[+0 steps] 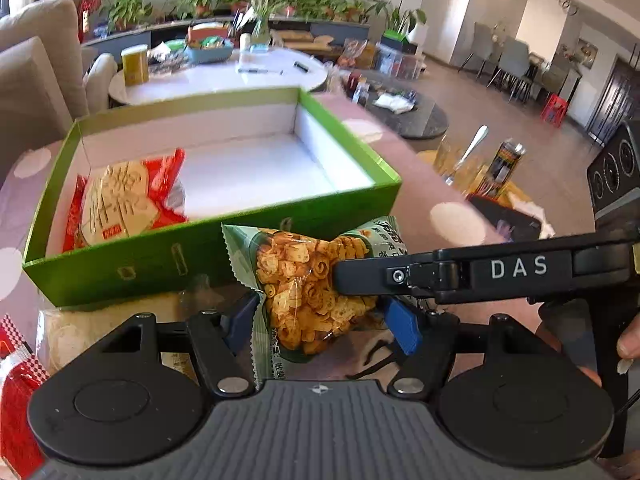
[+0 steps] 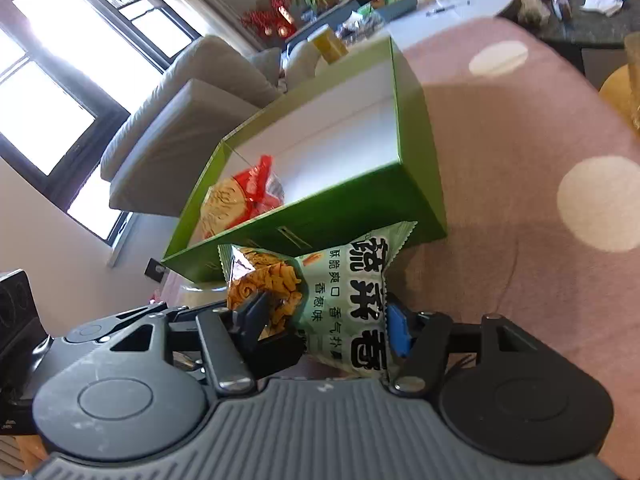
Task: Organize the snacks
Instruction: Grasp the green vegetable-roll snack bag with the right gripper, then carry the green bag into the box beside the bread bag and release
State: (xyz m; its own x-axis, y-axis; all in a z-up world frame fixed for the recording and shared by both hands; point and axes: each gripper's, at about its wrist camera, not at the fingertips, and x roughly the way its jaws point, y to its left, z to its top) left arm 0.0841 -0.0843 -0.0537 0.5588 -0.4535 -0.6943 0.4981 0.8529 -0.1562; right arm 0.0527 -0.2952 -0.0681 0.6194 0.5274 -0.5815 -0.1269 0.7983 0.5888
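A green snack bag [image 1: 308, 292] with orange crisps is held between both grippers, just in front of the green box [image 1: 192, 252]. My left gripper [image 1: 320, 320] is shut on the bag's lower part. My right gripper [image 2: 320, 320] is shut on the same bag [image 2: 348, 304]; its finger [image 1: 360, 276] reaches in from the right in the left wrist view. The box [image 2: 360, 204] has a white inside and holds one red and yellow snack pack [image 1: 120, 200] at its left end, also seen in the right wrist view [image 2: 240, 196].
The box sits on a pink cloth with white dots [image 2: 520, 200]. A pale snack pack [image 1: 80, 332] and a red pack [image 1: 16, 392] lie at the left front. A white table [image 1: 224, 76] with clutter stands behind; a sofa [image 2: 180, 120] is at the left.
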